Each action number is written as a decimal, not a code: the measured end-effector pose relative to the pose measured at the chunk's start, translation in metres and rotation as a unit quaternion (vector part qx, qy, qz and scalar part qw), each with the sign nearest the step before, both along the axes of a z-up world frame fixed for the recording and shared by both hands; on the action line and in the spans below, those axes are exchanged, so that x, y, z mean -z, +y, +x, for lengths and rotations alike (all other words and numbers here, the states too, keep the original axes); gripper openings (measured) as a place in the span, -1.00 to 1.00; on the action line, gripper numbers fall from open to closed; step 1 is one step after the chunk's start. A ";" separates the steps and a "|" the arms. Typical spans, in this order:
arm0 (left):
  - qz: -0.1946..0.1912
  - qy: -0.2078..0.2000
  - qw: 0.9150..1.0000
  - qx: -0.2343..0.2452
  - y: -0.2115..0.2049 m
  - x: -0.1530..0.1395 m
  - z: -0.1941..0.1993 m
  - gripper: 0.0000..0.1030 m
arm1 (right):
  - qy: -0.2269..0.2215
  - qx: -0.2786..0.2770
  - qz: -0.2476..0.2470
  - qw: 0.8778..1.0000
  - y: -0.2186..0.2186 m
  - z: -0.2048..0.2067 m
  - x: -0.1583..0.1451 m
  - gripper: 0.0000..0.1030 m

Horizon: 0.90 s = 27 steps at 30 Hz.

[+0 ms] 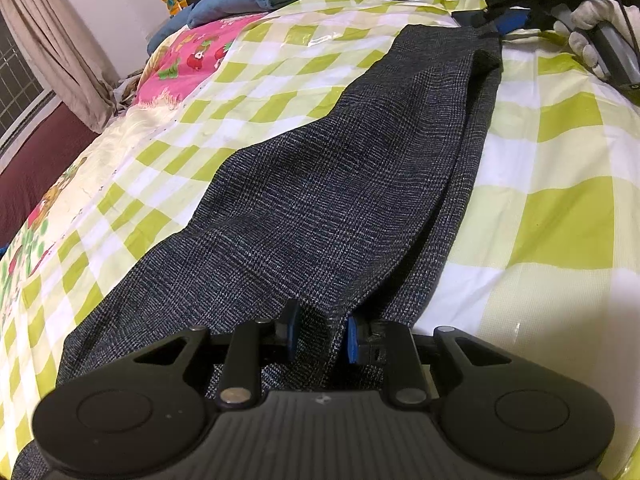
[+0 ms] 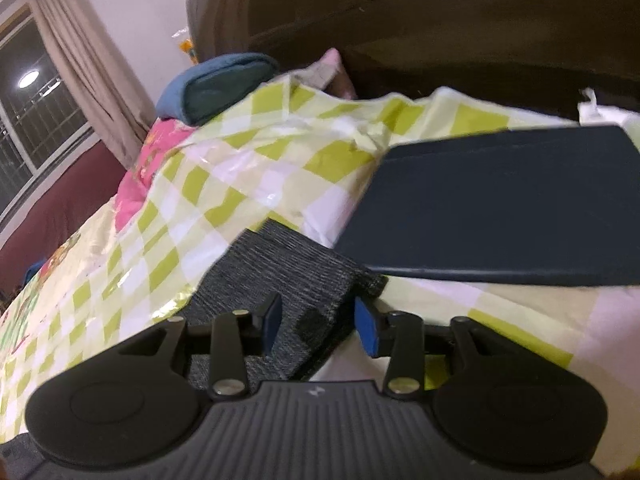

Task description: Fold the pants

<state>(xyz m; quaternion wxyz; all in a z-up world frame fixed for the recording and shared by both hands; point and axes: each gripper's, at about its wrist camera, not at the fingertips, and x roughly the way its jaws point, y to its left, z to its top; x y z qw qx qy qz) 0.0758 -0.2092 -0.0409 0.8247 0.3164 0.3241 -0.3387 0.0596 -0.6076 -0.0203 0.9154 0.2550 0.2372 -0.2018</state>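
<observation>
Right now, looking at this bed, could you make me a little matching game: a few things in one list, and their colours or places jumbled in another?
Things:
1. pants
2. sheet
3. pillow
4. flat board

Descriptions:
A. green and white checks, spread over the bed
B. blue, at the head of the bed by the curtain
C. dark grey weave, stretched between both tongs
D. plain navy, lying flat just past the far pants end

Pairs: 1-C, 2-A, 3-B, 4-D.
</observation>
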 end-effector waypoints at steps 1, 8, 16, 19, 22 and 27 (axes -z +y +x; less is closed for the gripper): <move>0.000 0.000 1.000 0.000 0.000 0.000 0.000 -0.28 | -0.002 -0.011 -0.004 1.000 0.003 0.002 -0.001 -0.18; -0.001 -0.001 1.000 -0.001 -0.001 0.000 -0.001 -0.27 | 0.009 0.013 0.077 0.997 -0.020 0.019 0.012 -0.48; -0.009 0.001 1.000 -0.001 0.002 0.000 0.000 -0.27 | -0.074 0.038 0.057 0.995 -0.020 -0.009 -0.020 -0.91; -0.012 0.001 1.000 -0.002 0.002 0.001 0.000 -0.27 | -0.051 0.053 0.086 0.994 -0.036 -0.001 -0.004 -0.90; -0.007 -0.004 1.000 0.000 0.001 0.001 -0.002 -0.25 | -0.011 0.066 0.115 0.991 -0.039 0.006 0.016 -0.86; -0.008 -0.001 1.000 0.002 0.010 -0.002 -0.005 -0.13 | -0.015 0.090 0.080 0.993 -0.026 -0.014 -0.001 -0.45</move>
